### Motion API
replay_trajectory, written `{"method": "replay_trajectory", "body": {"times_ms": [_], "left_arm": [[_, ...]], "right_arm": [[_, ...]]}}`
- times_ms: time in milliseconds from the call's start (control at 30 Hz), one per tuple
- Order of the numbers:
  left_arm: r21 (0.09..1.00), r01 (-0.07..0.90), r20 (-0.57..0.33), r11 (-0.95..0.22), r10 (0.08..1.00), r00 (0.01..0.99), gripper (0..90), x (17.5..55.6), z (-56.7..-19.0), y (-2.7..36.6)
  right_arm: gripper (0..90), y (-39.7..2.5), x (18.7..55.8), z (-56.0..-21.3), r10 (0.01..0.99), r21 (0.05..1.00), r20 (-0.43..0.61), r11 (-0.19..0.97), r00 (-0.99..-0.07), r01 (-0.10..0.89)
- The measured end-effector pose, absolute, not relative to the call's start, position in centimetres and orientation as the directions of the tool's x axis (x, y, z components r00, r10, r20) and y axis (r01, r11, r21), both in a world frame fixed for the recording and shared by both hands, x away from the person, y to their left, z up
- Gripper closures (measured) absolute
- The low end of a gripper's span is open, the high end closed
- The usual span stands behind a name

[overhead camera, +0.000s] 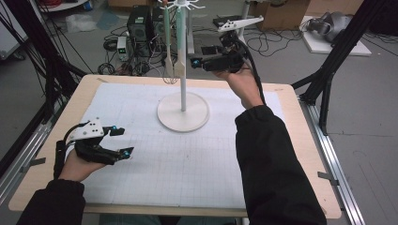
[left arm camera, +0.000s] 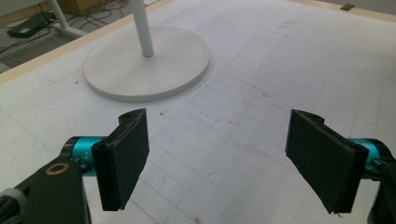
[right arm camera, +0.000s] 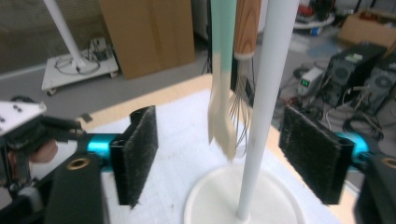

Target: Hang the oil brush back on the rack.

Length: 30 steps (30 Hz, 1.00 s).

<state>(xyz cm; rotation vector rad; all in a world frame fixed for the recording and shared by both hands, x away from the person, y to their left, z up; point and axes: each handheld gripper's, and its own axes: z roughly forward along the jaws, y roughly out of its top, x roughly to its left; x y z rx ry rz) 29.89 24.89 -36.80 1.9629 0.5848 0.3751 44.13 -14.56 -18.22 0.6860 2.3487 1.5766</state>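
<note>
White stand (overhead camera: 183,112) is at the far middle of the table (overhead camera: 309,154), and a mint-handled spatula (right arm camera: 223,93) and a whisk (right arm camera: 243,70) hang beside its pole. Right gripper (overhead camera: 199,61) is raised just beside them, jaws spread wide, probably not touching anything. Left gripper (overhead camera: 123,140) rests low over the white mat (overhead camera: 187,173), well apart from the stand, jaws also spread and empty.

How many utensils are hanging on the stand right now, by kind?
Spatula: 1, mint handle with a cream blade.
Whisk: 1, wooden handle with wire loops.
Total: 2, both hanging beside the white stand, in front of the open right gripper.
</note>
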Motion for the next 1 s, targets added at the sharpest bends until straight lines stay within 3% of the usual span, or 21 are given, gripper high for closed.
{"method": "replay_trajectory", "body": {"times_ms": [1000], "left_arm": [[0.897,0.272,-0.015,-0.348,0.592,0.806,13.7,30.0,-36.8,25.2]], "right_arm": [[17.0,-17.9,40.1,-22.8,0.537,0.932,0.052,0.276,-0.842,0.233]]}}
